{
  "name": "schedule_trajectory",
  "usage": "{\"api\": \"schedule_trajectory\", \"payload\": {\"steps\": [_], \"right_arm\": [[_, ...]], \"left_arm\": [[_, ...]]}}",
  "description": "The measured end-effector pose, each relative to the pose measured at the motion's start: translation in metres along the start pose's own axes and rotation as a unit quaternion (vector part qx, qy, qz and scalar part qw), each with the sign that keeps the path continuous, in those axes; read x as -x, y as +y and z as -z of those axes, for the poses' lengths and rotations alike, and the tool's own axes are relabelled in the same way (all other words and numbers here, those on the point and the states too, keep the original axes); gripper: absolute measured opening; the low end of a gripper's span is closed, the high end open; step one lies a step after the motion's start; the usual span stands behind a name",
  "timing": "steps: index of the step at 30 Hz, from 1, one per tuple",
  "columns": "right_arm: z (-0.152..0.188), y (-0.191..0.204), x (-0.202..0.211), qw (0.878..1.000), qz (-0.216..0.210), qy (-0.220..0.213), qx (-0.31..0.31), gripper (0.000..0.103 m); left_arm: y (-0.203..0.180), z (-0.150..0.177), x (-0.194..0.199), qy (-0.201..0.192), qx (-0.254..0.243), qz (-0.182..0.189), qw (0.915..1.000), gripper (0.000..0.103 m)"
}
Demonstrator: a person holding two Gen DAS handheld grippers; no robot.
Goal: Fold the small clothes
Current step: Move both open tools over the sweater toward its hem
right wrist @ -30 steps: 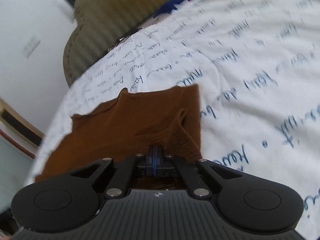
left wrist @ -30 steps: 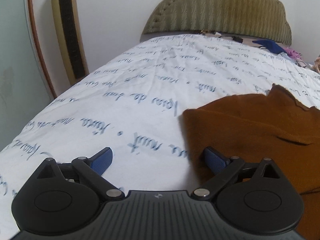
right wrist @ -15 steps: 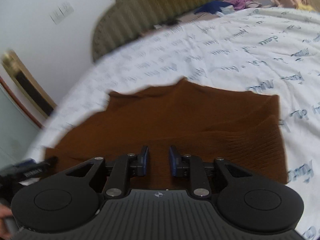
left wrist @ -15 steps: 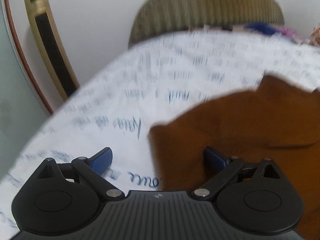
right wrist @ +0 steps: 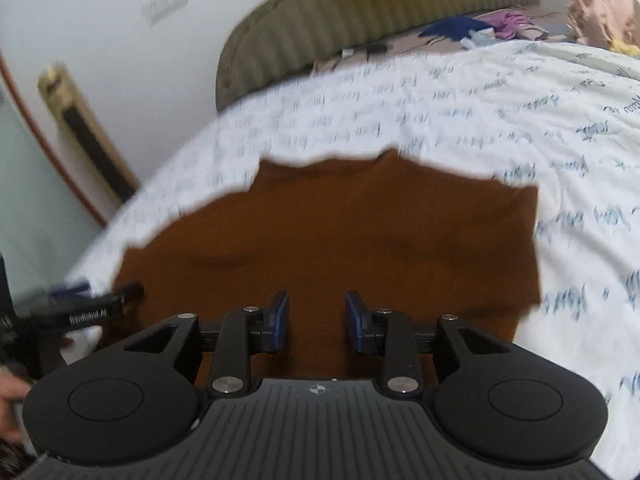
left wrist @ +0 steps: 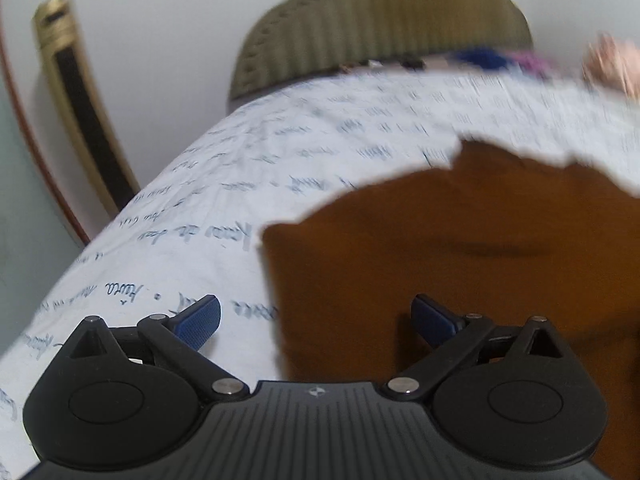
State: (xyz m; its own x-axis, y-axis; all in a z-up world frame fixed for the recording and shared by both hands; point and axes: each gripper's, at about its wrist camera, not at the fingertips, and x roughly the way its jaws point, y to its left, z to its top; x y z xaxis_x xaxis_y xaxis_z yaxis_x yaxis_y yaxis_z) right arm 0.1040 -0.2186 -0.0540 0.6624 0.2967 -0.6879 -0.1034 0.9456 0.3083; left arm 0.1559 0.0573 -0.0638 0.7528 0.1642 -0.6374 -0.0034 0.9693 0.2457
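A brown knit garment [right wrist: 340, 236] lies flat on the white bed sheet [right wrist: 500, 120] with blue handwriting print. It also shows in the left wrist view [left wrist: 460, 248], filling the right half. My left gripper [left wrist: 316, 322] is wide open over the garment's left edge, one finger above the sheet, the other above the cloth. My right gripper [right wrist: 316, 320] is open and empty above the garment's near middle. The left gripper's tip [right wrist: 96, 304] shows at the garment's left edge in the right wrist view.
An olive headboard cushion [right wrist: 360, 12] stands at the far end of the bed. A pile of loose clothes [right wrist: 560, 20] lies at the far right. A gold-framed panel [left wrist: 76, 120] leans on the wall at the left.
My right gripper has let go of the brown garment, opened wider and pulled back over it. My left gripper has shifted right over the garment's left edge and stays open.
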Motion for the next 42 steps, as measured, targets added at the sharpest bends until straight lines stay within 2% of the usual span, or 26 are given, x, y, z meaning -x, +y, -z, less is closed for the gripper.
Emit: {"api": "schedule_trajectory", "payload": {"steps": [2,3,5,8,12,14,18,22,24,27,28,30,32,33,34,35,37,39,42], "right_arm": [[0.013,-0.004,-0.016,0.999,0.015,0.028,-0.009,0.033],[0.016,-0.006,-0.017,1.0,0.01,0.009,-0.003,0.033],[0.012,-0.005,-0.011,1.0,0.01,0.014,-0.014,0.035],[0.01,-0.002,0.02,1.0,0.0,-0.011,-0.005,0.038],[0.02,-0.007,0.076,0.999,-0.01,-0.033,0.011,0.04],[0.033,-0.012,0.108,0.999,0.0,-0.045,0.018,0.048],[0.053,-0.023,0.144,0.999,0.016,-0.044,0.029,0.05],[0.064,-0.021,0.132,0.999,0.014,-0.029,0.026,0.05],[0.07,-0.022,0.118,0.999,0.016,-0.017,0.022,0.05],[0.084,-0.034,0.094,0.998,0.062,0.019,-0.003,0.049],[0.09,-0.042,0.091,0.996,0.08,0.026,-0.012,0.046],[0.098,-0.054,0.099,0.996,0.083,0.004,-0.012,0.038],[0.102,-0.065,0.109,0.996,0.084,-0.004,-0.035,0.029],[0.102,-0.069,0.113,0.996,0.081,-0.005,-0.043,0.028],[0.101,-0.071,0.115,0.996,0.076,-0.004,-0.052,0.029],[0.1,-0.068,0.117,0.996,0.07,-0.005,-0.057,0.035],[0.093,-0.052,0.123,0.997,0.067,-0.027,-0.039,0.041],[0.083,-0.035,0.117,0.998,0.055,-0.037,-0.014,0.042],[0.062,-0.014,0.088,0.999,0.038,-0.03,0.014,0.043]], "left_arm": [[-0.01,0.01,-0.011,0.003,-0.015,-0.009,0.9998,0.103],[-0.007,0.014,-0.012,-0.005,0.0,-0.006,1.0,0.103],[0.006,0.013,-0.011,0.011,0.038,0.014,0.9991,0.103],[0.028,0.014,0.007,0.013,0.073,0.036,0.9966,0.102],[0.045,0.033,0.054,-0.026,0.034,0.018,0.9989,0.102],[0.054,0.051,0.078,-0.04,0.014,0.026,0.9988,0.102],[0.056,0.074,0.102,-0.039,-0.008,0.031,0.9988,0.102],[0.039,0.089,0.097,-0.013,-0.035,0.017,0.9991,0.102],[0.034,0.101,0.09,0.002,-0.035,0.026,0.999,0.102],[0.041,0.117,0.087,0.002,0.009,0.031,0.9995,0.103],[0.047,0.12,0.086,0.008,0.032,0.04,0.9987,0.103],[0.061,0.124,0.084,0.021,0.074,0.056,0.9955,0.103],[0.065,0.123,0.085,0.027,0.077,0.055,0.9951,0.103],[0.065,0.12,0.086,0.03,0.073,0.051,0.9956,0.103],[0.064,0.116,0.089,0.031,0.067,0.045,0.9962,0.103],[0.063,0.11,0.092,0.026,0.058,0.042,0.9971,0.103],[0.058,0.098,0.094,0.011,0.034,0.028,0.999,0.103],[0.051,0.081,0.089,-0.001,0.019,0.02,0.9996,0.103],[0.039,0.053,0.071,-0.011,0.027,0.023,0.9993,0.103]]}}
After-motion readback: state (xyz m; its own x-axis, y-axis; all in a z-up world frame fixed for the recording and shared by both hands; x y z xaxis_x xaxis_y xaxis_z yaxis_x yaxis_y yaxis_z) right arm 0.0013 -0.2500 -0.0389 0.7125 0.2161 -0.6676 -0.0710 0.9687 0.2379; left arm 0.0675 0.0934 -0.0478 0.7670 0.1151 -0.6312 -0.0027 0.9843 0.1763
